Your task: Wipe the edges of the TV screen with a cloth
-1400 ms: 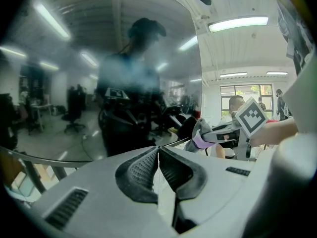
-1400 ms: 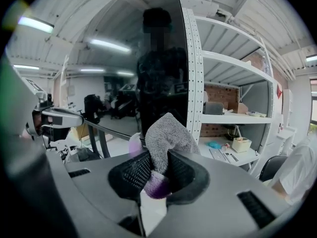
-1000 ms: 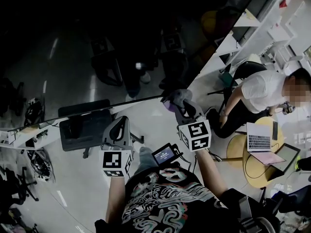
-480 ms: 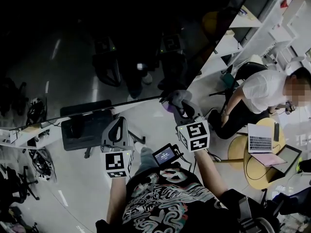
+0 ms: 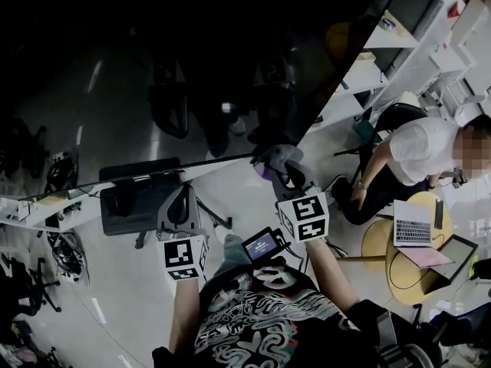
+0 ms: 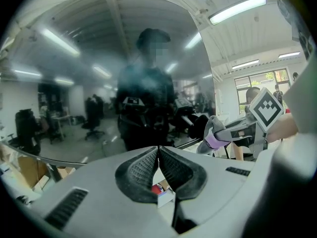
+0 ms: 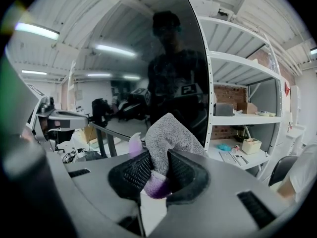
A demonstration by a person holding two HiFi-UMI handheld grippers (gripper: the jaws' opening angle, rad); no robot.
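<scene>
A large dark TV screen [image 5: 176, 60] fills the upper left of the head view and mirrors the room. Its lower edge [image 5: 153, 173] runs across the middle. My right gripper [image 5: 278, 163] is shut on a grey and purple cloth [image 5: 275, 158], which lies against the screen's lower right corner. In the right gripper view the cloth [image 7: 168, 138] bulges out between the closed pads [image 7: 136, 172], next to the screen's right edge [image 7: 207, 83]. My left gripper [image 5: 179, 207] hangs below the lower edge, shut with nothing in it; its pads [image 6: 141, 170] meet in the left gripper view.
White shelves [image 5: 399, 44] stand to the right of the screen. A seated person [image 5: 410, 148] is beside a round table [image 5: 406, 244] with laptops. A black box [image 5: 134, 202] and cables sit under the screen at left.
Both grippers have drifted slightly downward in the head view. The cloth stays at the screen's lower right corner.
</scene>
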